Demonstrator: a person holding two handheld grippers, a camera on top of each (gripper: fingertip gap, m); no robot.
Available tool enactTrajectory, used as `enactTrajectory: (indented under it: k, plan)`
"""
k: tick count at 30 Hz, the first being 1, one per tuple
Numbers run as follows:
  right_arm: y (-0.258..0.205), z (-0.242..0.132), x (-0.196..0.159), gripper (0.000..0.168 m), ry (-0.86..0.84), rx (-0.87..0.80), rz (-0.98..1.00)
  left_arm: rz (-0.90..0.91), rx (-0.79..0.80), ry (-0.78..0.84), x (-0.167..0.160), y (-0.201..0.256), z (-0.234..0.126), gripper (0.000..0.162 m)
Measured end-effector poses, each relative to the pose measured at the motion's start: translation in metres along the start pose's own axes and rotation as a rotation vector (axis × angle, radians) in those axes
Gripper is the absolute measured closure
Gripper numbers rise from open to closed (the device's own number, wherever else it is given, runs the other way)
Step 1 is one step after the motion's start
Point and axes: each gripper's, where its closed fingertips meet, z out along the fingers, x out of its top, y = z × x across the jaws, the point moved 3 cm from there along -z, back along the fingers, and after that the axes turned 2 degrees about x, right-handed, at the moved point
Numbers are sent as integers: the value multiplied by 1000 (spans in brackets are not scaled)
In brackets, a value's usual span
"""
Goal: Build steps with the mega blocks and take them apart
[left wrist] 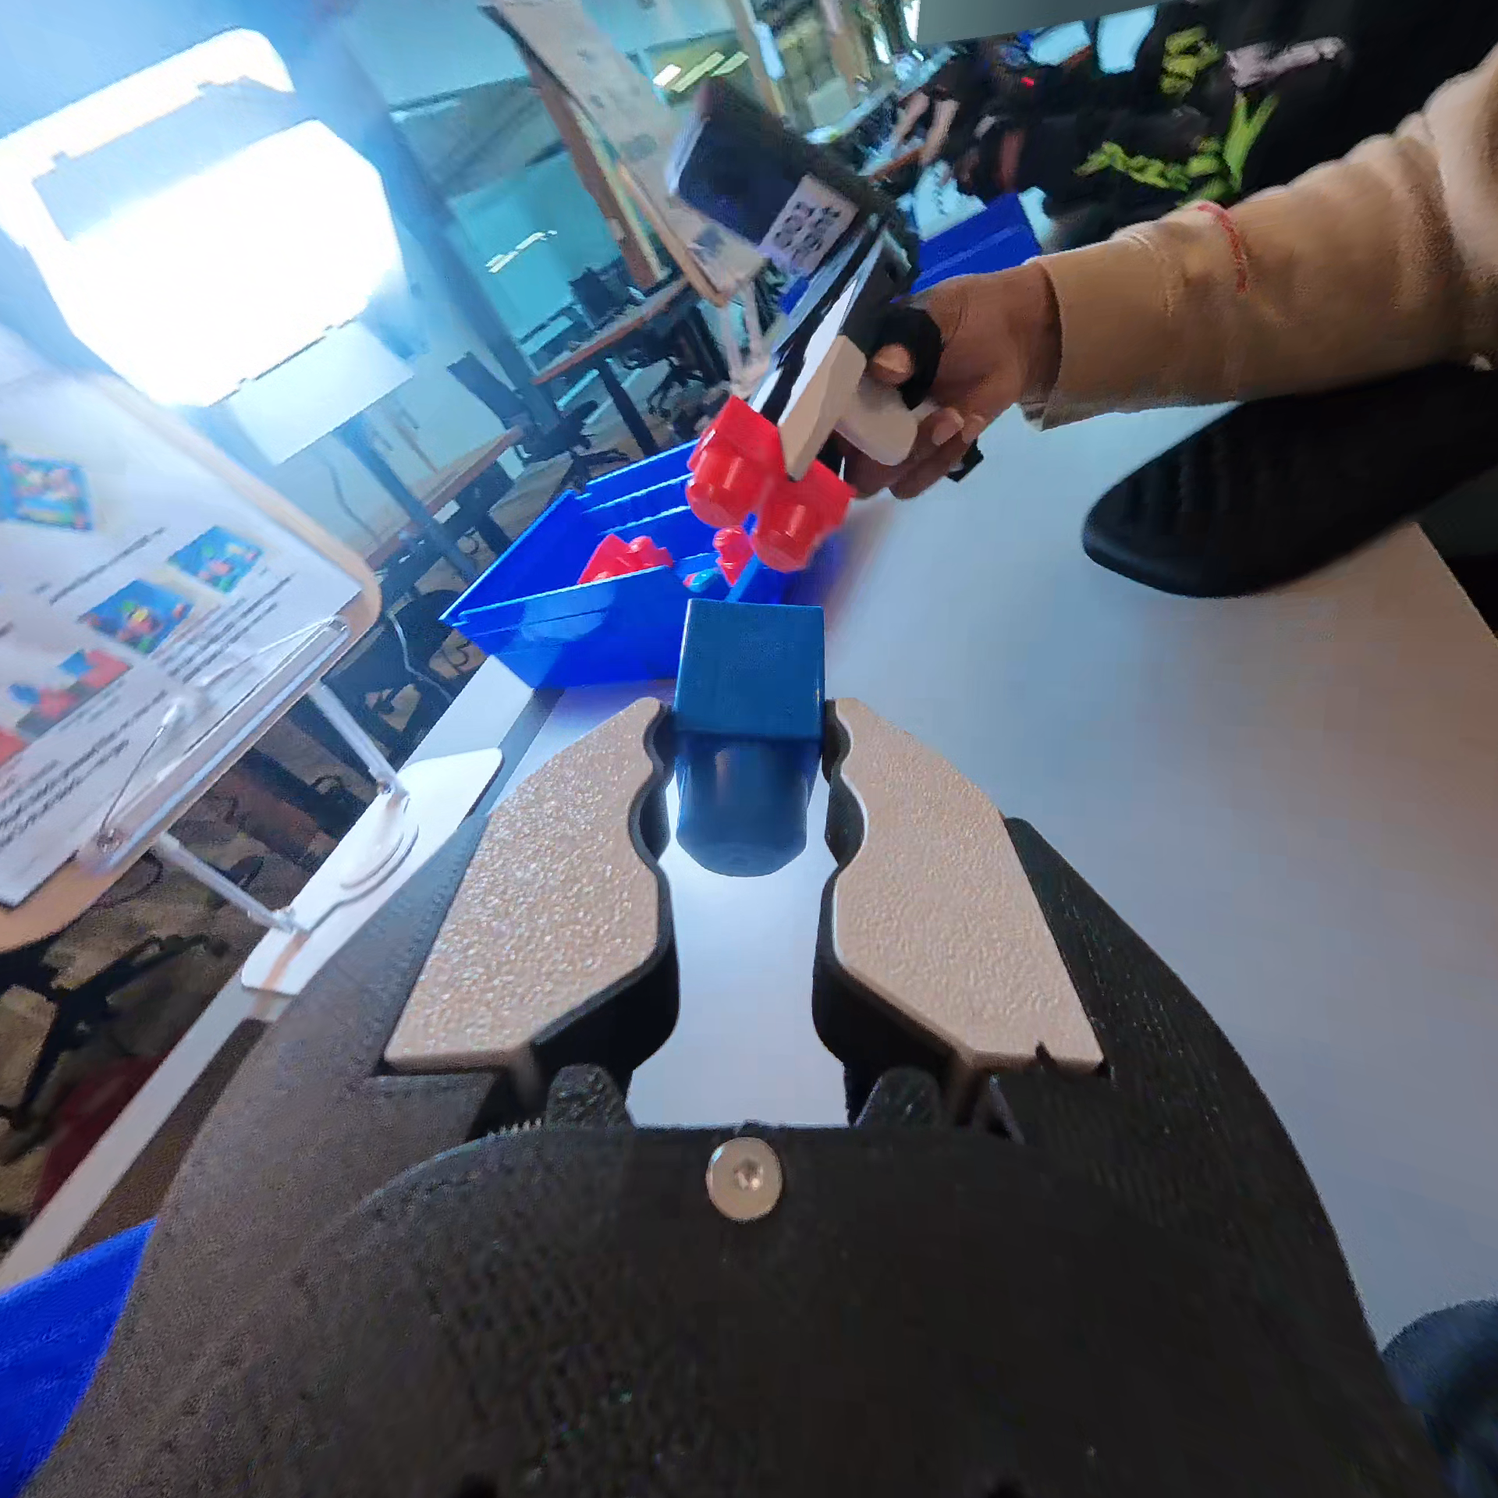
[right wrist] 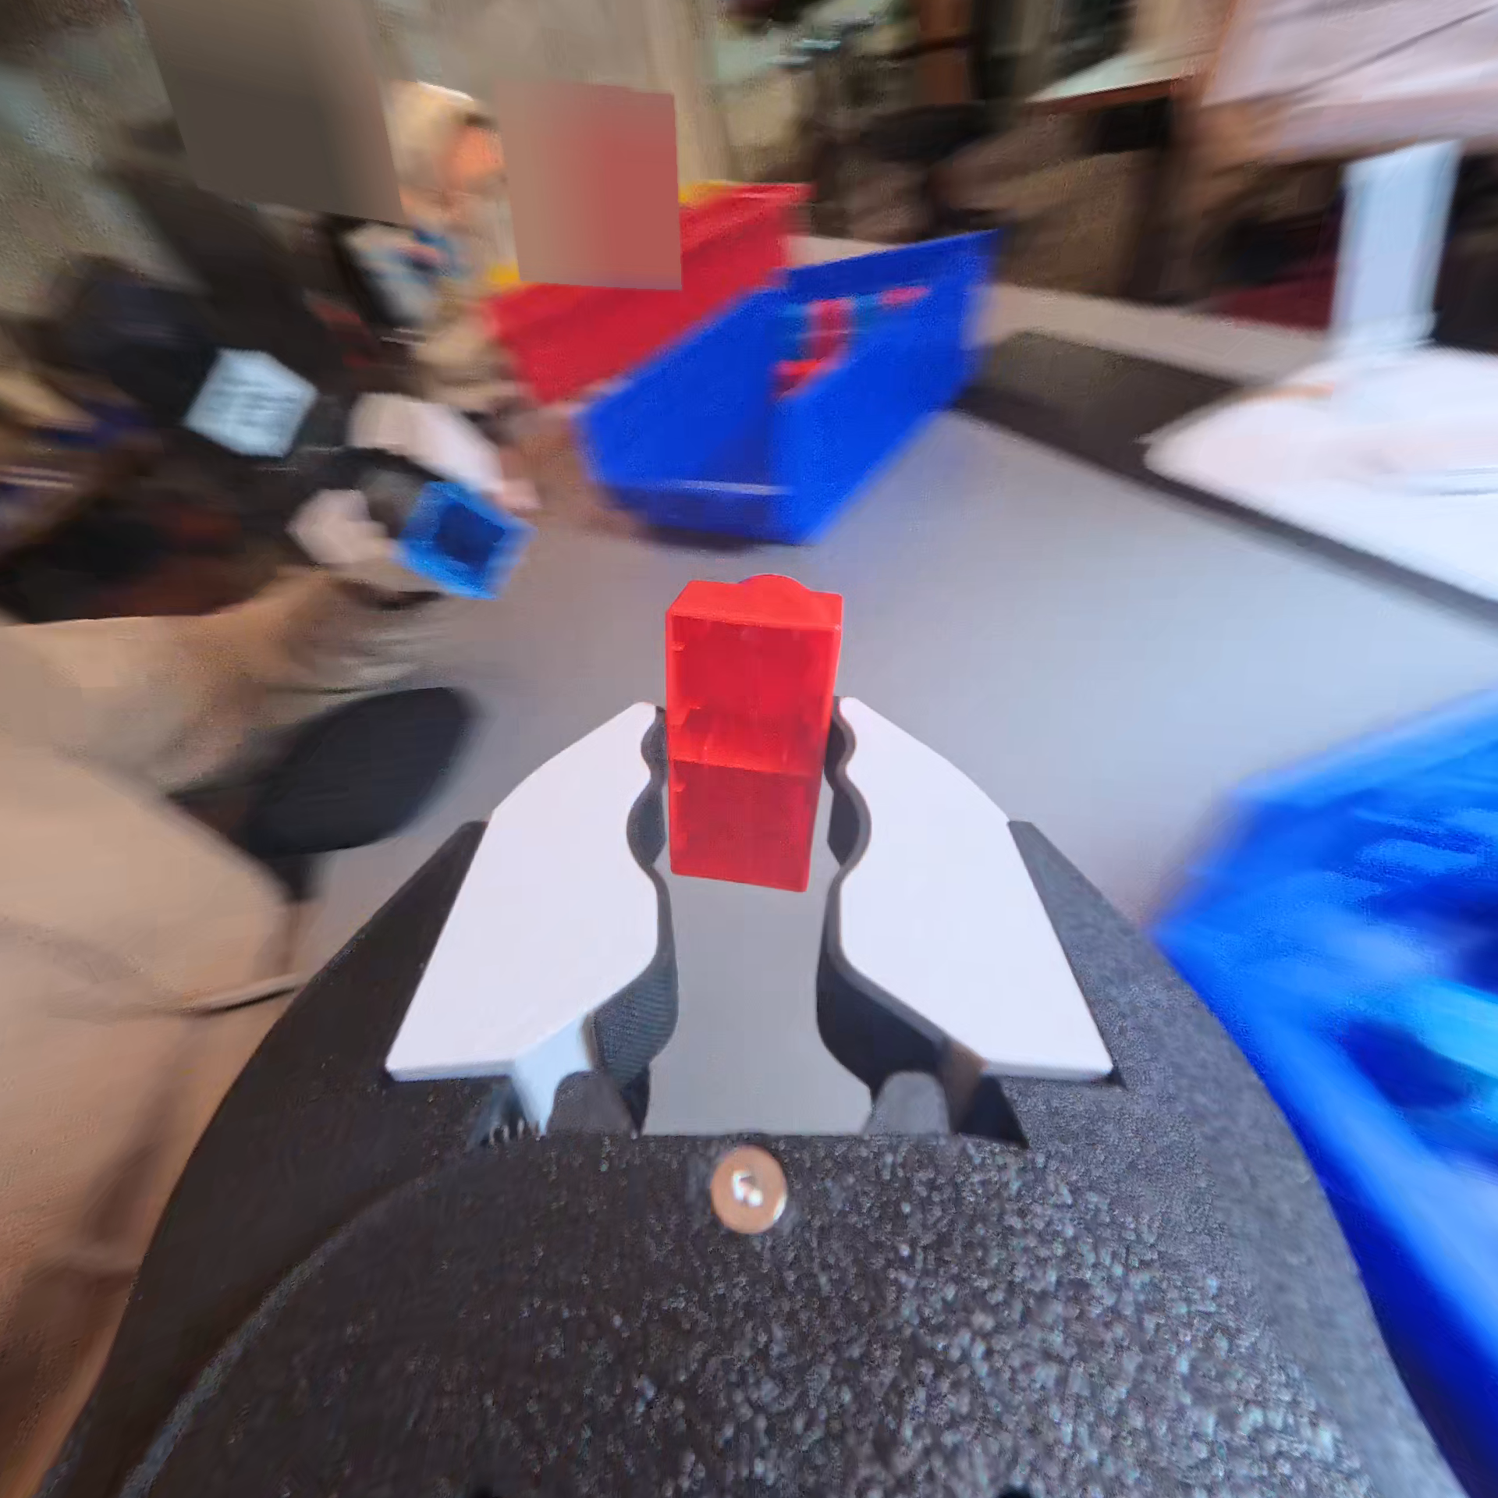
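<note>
The left tool (left wrist: 746,729) was pinching a single-stud blue plastic mega block (left wrist: 747,713) between its grey fingertips, jaws narrowed to the block's width, with the stud pointing back toward the camera and the block held above the pale grey bench (left wrist: 1094,770). Just beyond that block sat a blue plastic bin (left wrist: 567,640) near the bench's far edge, with a few loose red blocks (left wrist: 626,558) lying inside it.

The right tool (right wrist: 750,729) gripped a red two-stud plastic mega block (right wrist: 750,738) the same way, its white fingers pressed against the block's sides near their tips. The hollow underside faced the camera.

The left wrist view alone showed the right tool (left wrist: 798,466) from outside, held in a person's hand (left wrist: 965,381) above the blue bin, the red block's (left wrist: 762,486) two studs tilted down toward the bin. It also showed an instruction sheet on a clear stand (left wrist: 162,648) left of the bin.

The right wrist view, heavily motion-blurred, alone showed the blue block's (right wrist: 462,539) open underside, left of the bin (right wrist: 770,413), and a red bin (right wrist: 648,324) behind the blue one. A second blue bin (right wrist: 1378,973) lay at the right edge.
</note>
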Motion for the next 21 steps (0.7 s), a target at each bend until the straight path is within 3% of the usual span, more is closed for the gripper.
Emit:
enactTrajectory:
  k: [4, 8, 16, 21]
  plan:
    - [107, -58, 21, 131, -127, -502, -64, -87, 33, -27, -24, -7, 7, 127]
    - [197, -84, 26, 131, -246, -741, -9, -121, -25, -79, -41, 8, 22, 127]
    - [291, -46, 20, 130, -335, -827, 100, -191, -88, -136, -70, 23, 38, 127]
    - [303, -40, 29, 122, -278, -848, 62, -202, -92, -146, -76, 25, 40, 127]
